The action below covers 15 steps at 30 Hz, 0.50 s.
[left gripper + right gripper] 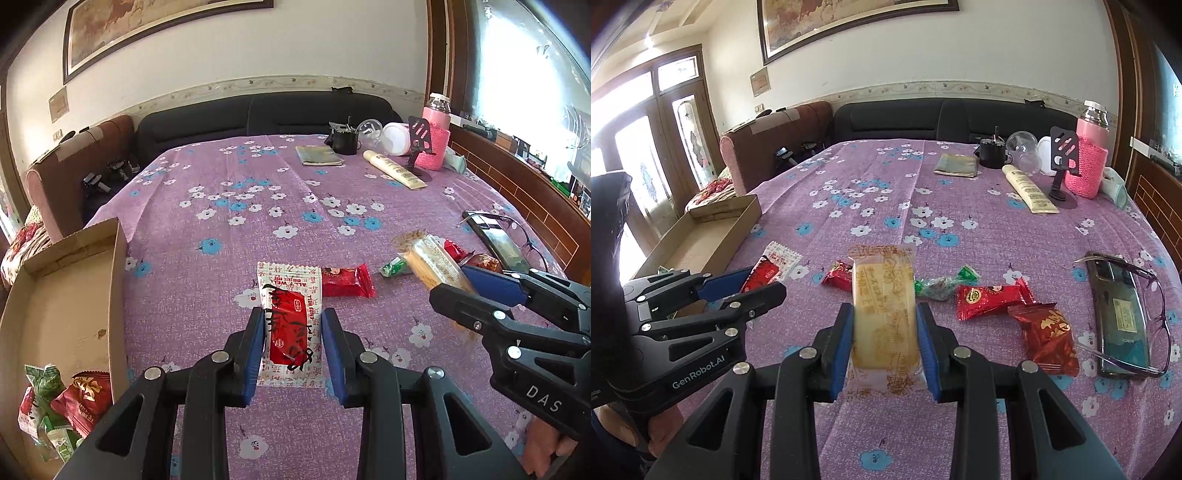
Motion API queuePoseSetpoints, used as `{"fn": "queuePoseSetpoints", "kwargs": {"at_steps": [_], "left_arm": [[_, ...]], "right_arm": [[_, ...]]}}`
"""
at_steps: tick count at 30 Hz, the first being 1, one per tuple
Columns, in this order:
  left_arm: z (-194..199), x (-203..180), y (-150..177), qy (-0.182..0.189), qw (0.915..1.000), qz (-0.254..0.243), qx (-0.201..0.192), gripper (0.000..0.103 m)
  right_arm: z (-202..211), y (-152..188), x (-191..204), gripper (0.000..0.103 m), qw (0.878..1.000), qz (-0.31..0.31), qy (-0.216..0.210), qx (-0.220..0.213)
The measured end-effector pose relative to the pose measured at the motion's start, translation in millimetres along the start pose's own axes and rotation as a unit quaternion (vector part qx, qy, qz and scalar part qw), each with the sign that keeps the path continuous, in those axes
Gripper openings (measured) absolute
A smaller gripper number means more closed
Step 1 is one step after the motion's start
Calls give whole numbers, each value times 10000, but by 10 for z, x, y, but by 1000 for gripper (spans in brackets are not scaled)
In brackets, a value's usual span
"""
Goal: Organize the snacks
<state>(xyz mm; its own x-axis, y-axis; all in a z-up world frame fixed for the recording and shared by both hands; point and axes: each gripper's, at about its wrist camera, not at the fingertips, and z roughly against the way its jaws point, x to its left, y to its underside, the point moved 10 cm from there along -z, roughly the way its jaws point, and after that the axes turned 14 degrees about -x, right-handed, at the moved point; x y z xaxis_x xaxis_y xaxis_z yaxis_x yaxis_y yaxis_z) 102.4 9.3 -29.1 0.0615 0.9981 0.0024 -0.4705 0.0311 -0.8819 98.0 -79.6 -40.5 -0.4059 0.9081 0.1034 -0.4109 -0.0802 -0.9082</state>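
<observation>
Both claws are loaded at once here. The left claw [293,347] is pinched narrow on a white-and-red snack packet [290,325], gripping it by its long edges, packet hanging out forward over the purple flowered cloth on the counter [258,177]. The right claw [886,347] is squeezed narrow on a pale yellow cake bar [884,306] in clear wrap, same style, pads on both sides.

Where's it all going? The cardboard box [66,295] sits at the left edge of the counter, and it already has green and red packets [59,402] piled at its near end. Still loose on the cloth: a red packet [993,297], a darker red one [1047,338], a green twisted sweet [942,284] and another small red one [837,276].

The risks, as I see them: both wrappers are slick film held by the edges, so a quick swing could let one slide out. The two claws are close side by side, and both heading left to the box could knock together, so I'd send them in one at a time. The box wall stands tall on the near side; coming in low could clip it or shove the box toward the counter edge.

Room-wise, the middle of the counter is wide open. On the right, a phone [1119,314] with glasses [1152,317] across it lies near the loose snacks, so that's tight.
</observation>
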Motion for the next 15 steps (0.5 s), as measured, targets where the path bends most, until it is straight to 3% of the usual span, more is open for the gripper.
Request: {"fn": "queuePoseSetpoints", "kwargs": {"at_steps": [15], "left_arm": [[-10, 4, 9, -7, 10000, 24, 7, 33]], "right_arm": [[10, -27, -33, 32, 9999, -110, 13, -79]]}}
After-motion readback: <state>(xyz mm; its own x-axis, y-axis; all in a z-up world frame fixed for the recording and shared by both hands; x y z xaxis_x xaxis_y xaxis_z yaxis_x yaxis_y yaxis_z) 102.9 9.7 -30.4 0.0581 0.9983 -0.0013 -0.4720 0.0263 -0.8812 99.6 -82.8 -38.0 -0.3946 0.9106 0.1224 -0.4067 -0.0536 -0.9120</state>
